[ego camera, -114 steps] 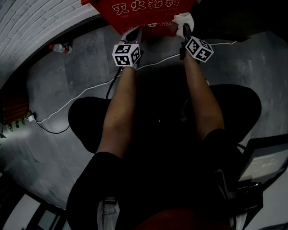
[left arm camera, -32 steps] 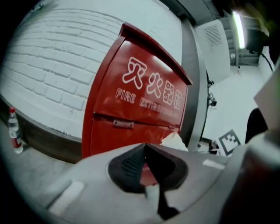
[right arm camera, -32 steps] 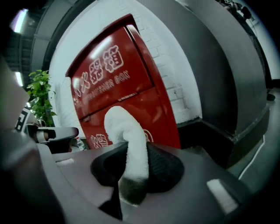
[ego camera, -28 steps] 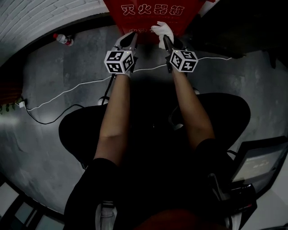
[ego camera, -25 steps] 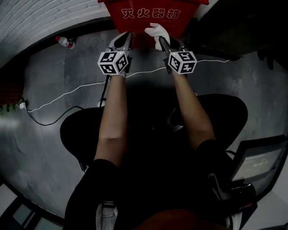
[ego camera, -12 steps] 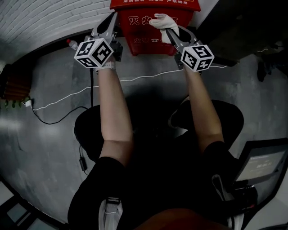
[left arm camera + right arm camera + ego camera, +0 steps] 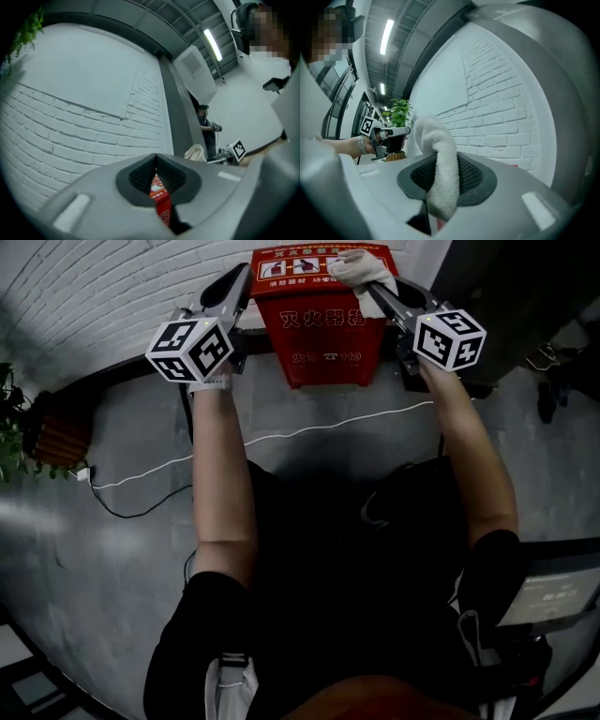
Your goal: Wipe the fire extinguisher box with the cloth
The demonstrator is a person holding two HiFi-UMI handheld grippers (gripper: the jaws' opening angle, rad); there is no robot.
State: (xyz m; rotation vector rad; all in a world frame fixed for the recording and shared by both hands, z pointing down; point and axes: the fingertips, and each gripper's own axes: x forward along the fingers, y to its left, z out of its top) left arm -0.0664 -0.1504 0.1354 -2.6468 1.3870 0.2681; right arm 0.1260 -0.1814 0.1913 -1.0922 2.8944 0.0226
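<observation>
Both arms rose: right hand-held gripper [image 7: 373, 289], clamping cloth [image 7: 360, 262], sits at the top edge of the box [image 7: 323, 338], tall face below; left hand-held gripper [image 7: 238, 279], closed and empty, is alongside.

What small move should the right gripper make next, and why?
Probably sweep the cloth leftward along the top of the fire extinguisher box. The right gripper has its jaws shut on the cloth at the box's top right corner; most of the top lies leftward.

The cloth [image 7: 440, 168] is seen as white, nubbly terry. The fire extinguisher box [image 7: 323, 348] is coated smooth red; the brick wall [image 7: 84, 122] is painted matt white.
</observation>
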